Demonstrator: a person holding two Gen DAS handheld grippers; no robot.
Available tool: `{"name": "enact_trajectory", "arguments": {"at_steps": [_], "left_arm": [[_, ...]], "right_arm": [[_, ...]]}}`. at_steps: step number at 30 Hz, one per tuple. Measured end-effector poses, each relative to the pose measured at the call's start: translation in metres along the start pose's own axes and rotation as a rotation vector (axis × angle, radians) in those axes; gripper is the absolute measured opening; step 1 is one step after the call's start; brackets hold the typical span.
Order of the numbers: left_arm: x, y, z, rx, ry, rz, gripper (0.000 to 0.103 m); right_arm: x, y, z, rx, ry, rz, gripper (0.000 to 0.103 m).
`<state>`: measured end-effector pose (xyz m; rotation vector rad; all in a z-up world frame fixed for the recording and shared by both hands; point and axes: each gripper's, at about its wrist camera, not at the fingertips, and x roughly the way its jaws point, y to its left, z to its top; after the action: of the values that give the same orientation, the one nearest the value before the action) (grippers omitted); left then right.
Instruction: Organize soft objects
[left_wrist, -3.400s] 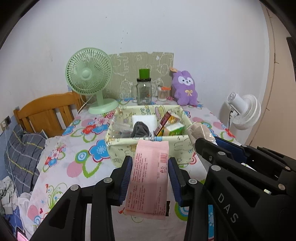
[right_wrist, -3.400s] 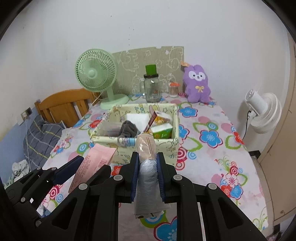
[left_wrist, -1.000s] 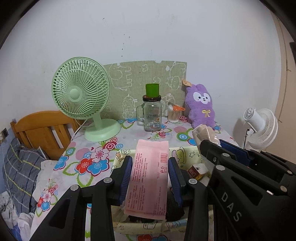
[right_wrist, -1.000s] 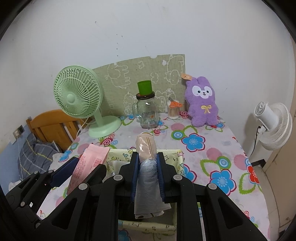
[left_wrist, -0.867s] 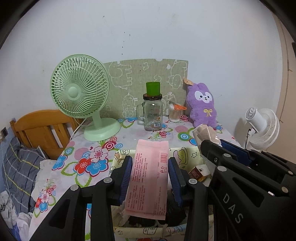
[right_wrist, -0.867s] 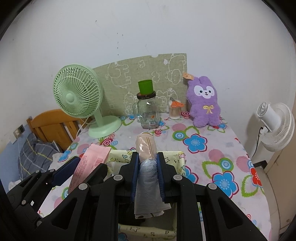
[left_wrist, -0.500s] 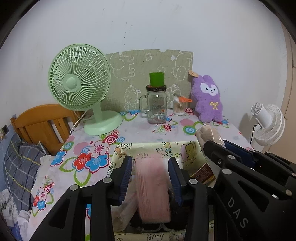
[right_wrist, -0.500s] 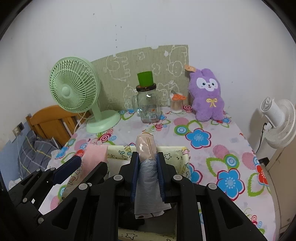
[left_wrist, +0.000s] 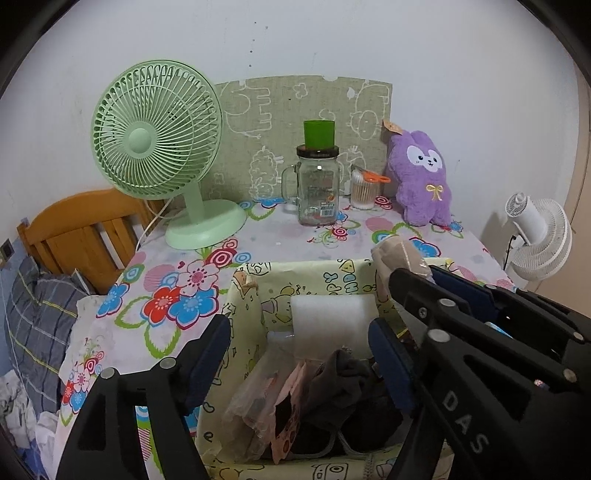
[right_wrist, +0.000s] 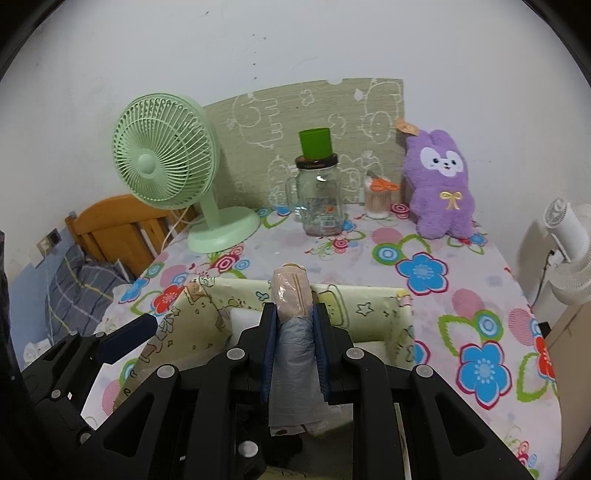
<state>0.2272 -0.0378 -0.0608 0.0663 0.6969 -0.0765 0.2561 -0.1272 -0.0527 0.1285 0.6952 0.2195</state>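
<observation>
I see a table under a flower-print cloth (right_wrist: 424, 240) carrying a mint-green desk fan (left_wrist: 159, 147), glass handled jar (left_wrist: 317, 192), purple plush rabbit (left_wrist: 421, 177) and yellow fabric bin (left_wrist: 295, 273).

Two fans (left_wrist: 159, 147) (left_wrist: 537, 236), one plush rabbit (left_wrist: 423, 177), one jar (left_wrist: 317, 184), perhaps one basket (left_wrist: 295, 273).
</observation>
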Motion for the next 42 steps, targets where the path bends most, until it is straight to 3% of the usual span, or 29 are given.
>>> {"name": "enact_trajectory", "arguments": {"at_steps": [2, 4, 6, 7, 14, 25, 42], "left_arm": [[0.002, -0.001, -0.001, 0.005, 0.008, -0.01, 0.08], [0.001, -0.003, -0.003, 0.011, 0.013, -0.023, 0.081], [-0.001, -0.004, -0.005, 0.018, 0.008, -0.029, 0.085], [-0.002, -0.004, -0.005, 0.019, 0.004, -0.028, 0.086], [-0.011, -0.004, -0.006, 0.014, -0.011, -0.036, 0.089], [-0.043, -0.01, -0.01, 0.013, -0.069, -0.049, 0.103], [-0.102, -0.006, -0.028, -0.008, -0.133, -0.053, 0.103]], "right_arm": [[0.004, -0.001, -0.001, 0.002, 0.011, 0.0, 0.03], [0.005, 0.0, -0.002, -0.003, 0.01, -0.008, 0.056], [0.004, 0.001, -0.003, -0.009, -0.007, -0.024, 0.072], [0.002, 0.002, -0.003, -0.013, -0.013, -0.03, 0.075], [-0.009, 0.002, -0.005, -0.009, -0.011, -0.066, 0.08], [-0.052, 0.003, -0.012, 0.009, -0.052, -0.135, 0.087], [-0.125, 0.012, -0.029, 0.009, -0.125, -0.155, 0.097]]}}
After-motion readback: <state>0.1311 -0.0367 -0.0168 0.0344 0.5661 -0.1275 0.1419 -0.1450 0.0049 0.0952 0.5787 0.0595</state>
